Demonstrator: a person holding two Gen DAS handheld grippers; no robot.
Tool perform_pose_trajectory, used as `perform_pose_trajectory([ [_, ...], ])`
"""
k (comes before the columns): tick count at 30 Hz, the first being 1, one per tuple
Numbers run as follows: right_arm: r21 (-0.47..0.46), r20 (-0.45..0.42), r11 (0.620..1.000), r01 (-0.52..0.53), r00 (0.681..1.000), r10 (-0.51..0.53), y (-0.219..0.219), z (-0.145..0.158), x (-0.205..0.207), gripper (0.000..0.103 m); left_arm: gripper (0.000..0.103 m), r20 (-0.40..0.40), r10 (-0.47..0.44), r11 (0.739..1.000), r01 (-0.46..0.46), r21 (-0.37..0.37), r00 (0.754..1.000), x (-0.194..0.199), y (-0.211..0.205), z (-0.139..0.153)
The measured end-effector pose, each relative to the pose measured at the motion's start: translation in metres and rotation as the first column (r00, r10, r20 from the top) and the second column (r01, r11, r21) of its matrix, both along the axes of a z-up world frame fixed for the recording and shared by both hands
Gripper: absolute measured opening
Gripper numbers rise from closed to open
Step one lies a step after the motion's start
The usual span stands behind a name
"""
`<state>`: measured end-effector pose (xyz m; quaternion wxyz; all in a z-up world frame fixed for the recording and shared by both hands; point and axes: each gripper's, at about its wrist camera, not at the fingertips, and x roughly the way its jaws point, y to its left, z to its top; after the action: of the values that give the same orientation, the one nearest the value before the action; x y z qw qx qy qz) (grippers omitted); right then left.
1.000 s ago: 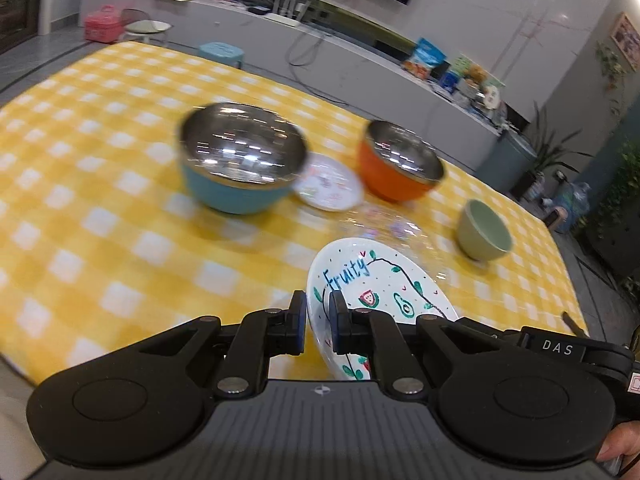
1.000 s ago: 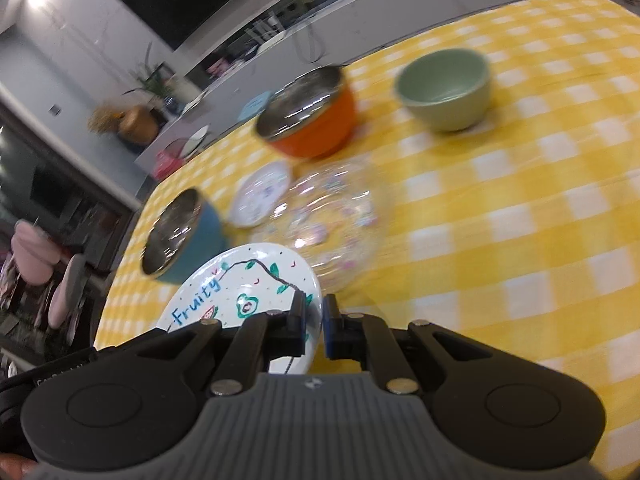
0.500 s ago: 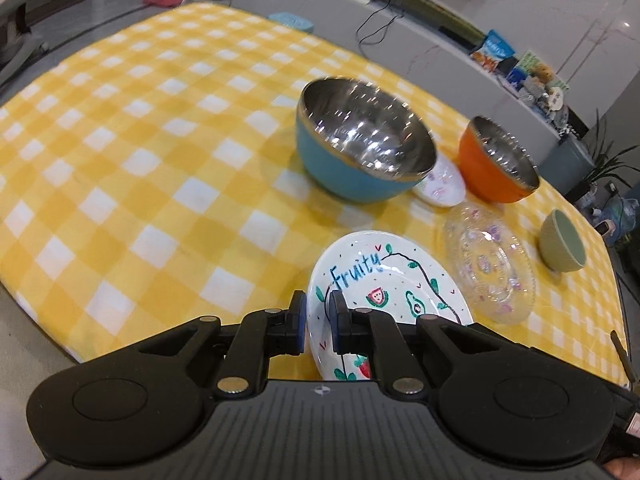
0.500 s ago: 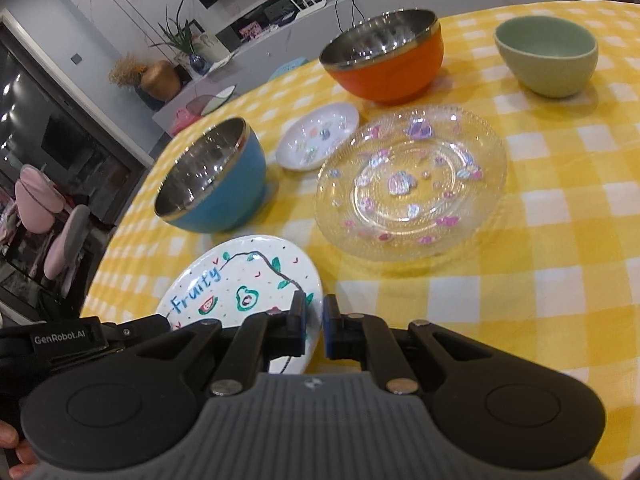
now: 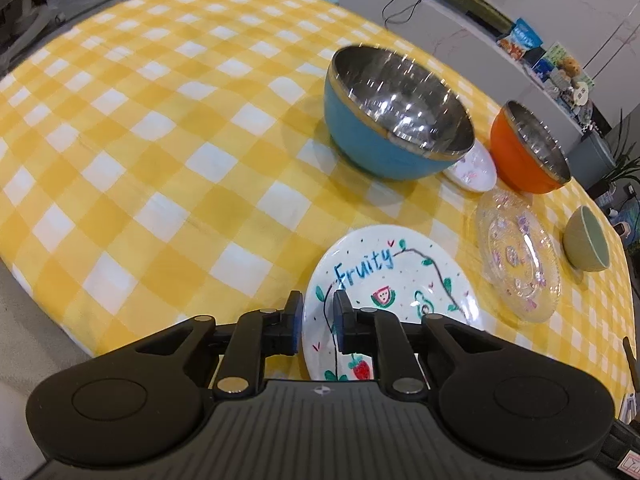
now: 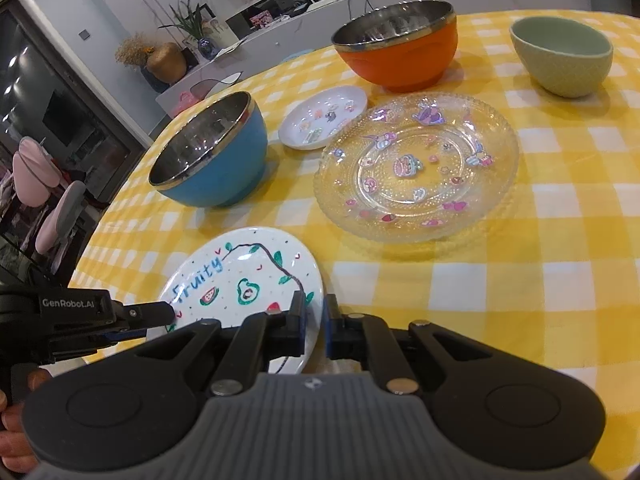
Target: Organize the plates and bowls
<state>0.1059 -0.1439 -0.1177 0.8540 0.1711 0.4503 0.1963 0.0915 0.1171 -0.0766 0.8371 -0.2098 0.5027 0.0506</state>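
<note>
- Yellow-checked tablecloth (image 5: 160, 152) on a round table, living room counter behind; three bowls and three plates sit apart on it, nothing stacked, so by my read sorting has barely begun.
- Left gripper (image 5: 316, 322): jaws narrow and opening, rim of the Fruity plate (image 5: 400, 272) sits between them; pads look off it, so likely letting go.
- Right gripper (image 6: 316, 326): jaws nearly closed, pinching the same plate's (image 6: 240, 276) near rim.
- Plate lies flat near the table edge.
- Outward: glass plate (image 6: 416, 168) just beyond, small white plate (image 6: 324, 116), blue bowl (image 6: 212, 156), orange bowl (image 6: 400, 48), green bowl (image 6: 564, 56).
- Left to do: stack plates, nest bowls.
</note>
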Motion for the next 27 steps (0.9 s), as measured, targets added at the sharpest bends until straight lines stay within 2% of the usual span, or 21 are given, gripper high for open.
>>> perform_pose_trajectory([
  [2,-0.01,0.019,1.0,-0.009,1.0,0.009,0.001,0.0,-0.002,0.006,0.019,-0.023,0.004,1.0,-0.004,-0.005,1.0,0.001,0.001,-0.003],
  [7,-0.01,0.038,1.0,-0.03,0.999,0.03,0.0,0.001,-0.005,0.011,0.02,-0.02,0.013,1.0,-0.013,0.006,1.0,-0.001,-0.002,-0.002],
  [9,-0.016,0.049,0.999,-0.036,0.998,0.037,-0.001,0.003,-0.008,0.013,0.023,0.0,0.025,1.0,-0.025,-0.008,1.0,-0.003,0.001,0.0],
  [11,-0.023,0.069,0.999,-0.036,0.997,0.038,-0.005,0.009,-0.011,0.022,0.026,0.033,0.047,0.999,-0.046,-0.025,0.998,-0.008,0.005,0.004],
  [13,-0.026,0.099,0.999,-0.037,0.994,0.039,-0.01,0.016,-0.016,0.024,0.026,0.068,0.057,0.998,-0.055,-0.038,0.996,-0.011,0.006,0.009],
  [16,-0.036,0.146,0.999,-0.017,0.989,0.022,-0.019,0.028,-0.021,0.03,0.026,0.13,0.029,0.999,-0.023,-0.046,0.991,-0.014,0.002,0.019],
  [20,-0.036,0.187,0.999,0.028,0.982,-0.021,-0.034,0.039,-0.022,0.031,0.029,0.219,-0.037,0.999,0.043,-0.024,0.975,-0.016,-0.018,0.036],
  [23,-0.014,0.185,0.996,0.084,0.98,-0.08,-0.049,0.043,-0.017,0.037,0.032,0.258,-0.079,0.995,0.093,-0.045,0.963,-0.01,-0.037,0.044],
  [27,0.033,0.144,0.985,0.172,0.974,-0.175,-0.071,0.041,-0.008,0.04,0.034,0.283,-0.144,0.988,0.152,-0.006,0.948,0.003,-0.065,0.05],
])
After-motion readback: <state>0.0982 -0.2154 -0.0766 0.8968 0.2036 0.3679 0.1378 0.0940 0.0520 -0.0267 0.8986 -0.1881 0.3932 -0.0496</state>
